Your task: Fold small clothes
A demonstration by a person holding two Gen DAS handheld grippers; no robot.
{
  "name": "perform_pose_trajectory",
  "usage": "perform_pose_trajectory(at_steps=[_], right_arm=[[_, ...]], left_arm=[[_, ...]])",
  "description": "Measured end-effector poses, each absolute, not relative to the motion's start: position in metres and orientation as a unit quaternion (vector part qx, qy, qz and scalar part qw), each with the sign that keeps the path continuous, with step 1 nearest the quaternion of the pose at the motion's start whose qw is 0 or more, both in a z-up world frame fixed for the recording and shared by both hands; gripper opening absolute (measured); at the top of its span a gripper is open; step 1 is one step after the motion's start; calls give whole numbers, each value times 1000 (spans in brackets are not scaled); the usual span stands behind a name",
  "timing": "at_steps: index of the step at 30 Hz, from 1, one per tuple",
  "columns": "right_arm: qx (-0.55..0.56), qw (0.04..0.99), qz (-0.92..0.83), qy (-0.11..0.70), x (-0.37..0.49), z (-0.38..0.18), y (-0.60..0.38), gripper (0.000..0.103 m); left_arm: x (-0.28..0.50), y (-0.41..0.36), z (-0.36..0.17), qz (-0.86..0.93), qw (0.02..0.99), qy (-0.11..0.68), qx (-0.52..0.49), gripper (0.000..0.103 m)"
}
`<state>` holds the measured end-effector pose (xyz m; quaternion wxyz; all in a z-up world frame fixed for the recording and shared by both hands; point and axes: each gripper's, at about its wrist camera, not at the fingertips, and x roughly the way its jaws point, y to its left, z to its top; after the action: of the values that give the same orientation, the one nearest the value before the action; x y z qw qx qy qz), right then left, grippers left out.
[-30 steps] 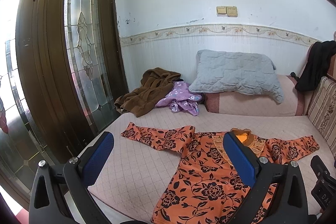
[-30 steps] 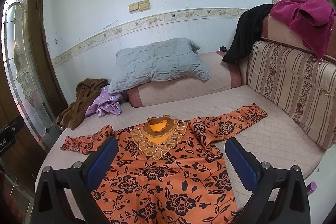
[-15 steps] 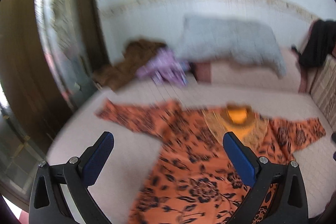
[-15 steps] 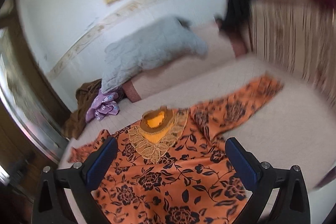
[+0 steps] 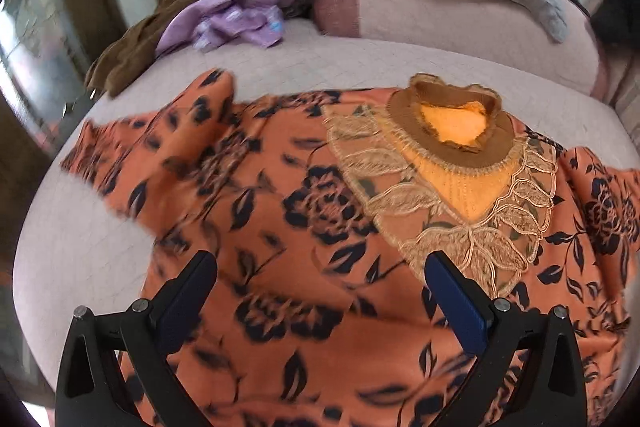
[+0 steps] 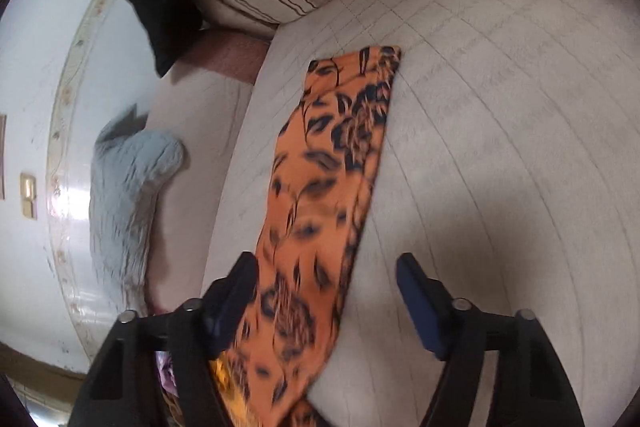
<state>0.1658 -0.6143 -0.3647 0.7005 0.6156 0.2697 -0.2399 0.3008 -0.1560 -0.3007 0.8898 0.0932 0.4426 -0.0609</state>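
In the left wrist view the orange floral top point(image 5: 304, 227) lies spread face up on the bed point(image 5: 80, 247), its lace-trimmed collar point(image 5: 452, 131) toward the pink bolster point(image 5: 440, 23), one sleeve point(image 5: 160, 147) reaching out toward the brown and purple clothes point(image 5: 224, 15) heaped in the corner. The left claw point(image 5: 320, 291) is tipped down over the chest of the garment, its blue pads spread wide and holding nothing; whether they touch the cloth I cannot tell. In the right wrist view the camera is rolled sharply sideways, and the right claw point(image 6: 324, 291) hangs over the other sleeve point(image 6: 336, 155), jaws apart and empty, one pad over the fabric and the other over bare quilted bed. A good first fold likely means pinching each sleeve near its cuff, taking a single layer only, and carrying it straight across the chest so no creases drag in.
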Motion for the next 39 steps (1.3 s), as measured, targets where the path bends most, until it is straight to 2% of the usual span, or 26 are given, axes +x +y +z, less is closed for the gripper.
perform_pose_trajectory(at_steps=[6, 7, 11, 13, 14, 21, 27, 32, 37, 39], right_arm=[[574, 707, -297, 287, 196, -378, -638, 64], [563, 712, -305, 288, 201, -378, -642, 60], [526, 724, -327, 305, 212, -383, -646, 22], [526, 728, -323, 298, 212, -375, -645, 11], [525, 739, -311, 286, 215, -366, -642, 10], [486, 830, -166, 217, 240, -269, -568, 9], [396, 886, -44, 237, 271, -217, -456, 9], [333, 884, 37, 326, 297, -243, -357, 9], [293, 833, 105, 458, 317, -313, -285, 14], [295, 802, 122, 505, 314, -335, -268, 31]], left_arm=[[302, -162, -301, -88, 894, 428, 99, 103], [305, -163, -302, -92, 893, 429, 97, 103], [307, -170, -303, -88, 900, 412, 114, 103], [307, -169, -300, -83, 903, 404, 118, 103], [307, -167, -298, -80, 905, 402, 115, 103], [313, -137, -282, -44, 916, 389, 91, 103], [318, -97, -266, -8, 924, 377, 63, 103], [327, -58, -263, 35, 924, 379, 47, 103], [337, -33, -265, 56, 918, 393, 14, 103], [338, -32, -266, 56, 917, 395, 12, 103]])
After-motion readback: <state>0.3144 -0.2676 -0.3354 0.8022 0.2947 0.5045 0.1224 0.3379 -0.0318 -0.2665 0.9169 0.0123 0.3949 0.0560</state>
